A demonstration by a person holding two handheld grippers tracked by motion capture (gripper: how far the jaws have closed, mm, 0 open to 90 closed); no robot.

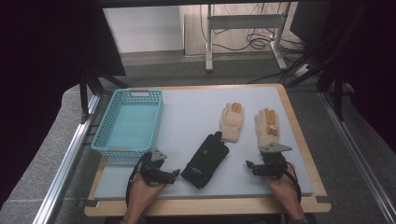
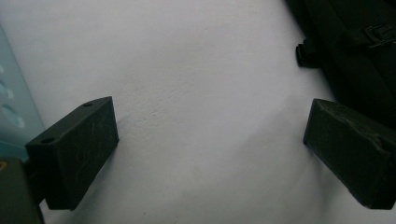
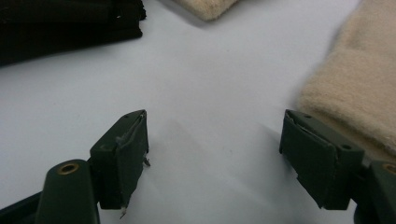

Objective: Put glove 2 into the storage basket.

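Grey table mat point(image 1: 196, 112), black glove point(image 1: 205, 159) between two empty, wide-open hand-held grippers, left point(image 1: 173, 175) and right point(image 1: 249, 165).

A wood-edged table point(image 1: 306, 154) with a pale grey top is carrying a light blue basket point(image 1: 127, 122) at its left edge, a black glove point(image 1: 205, 160) near the front centre, and two cream gloves point(image 1: 232, 122) point(image 1: 267, 127) lying side by side toward the right edge.
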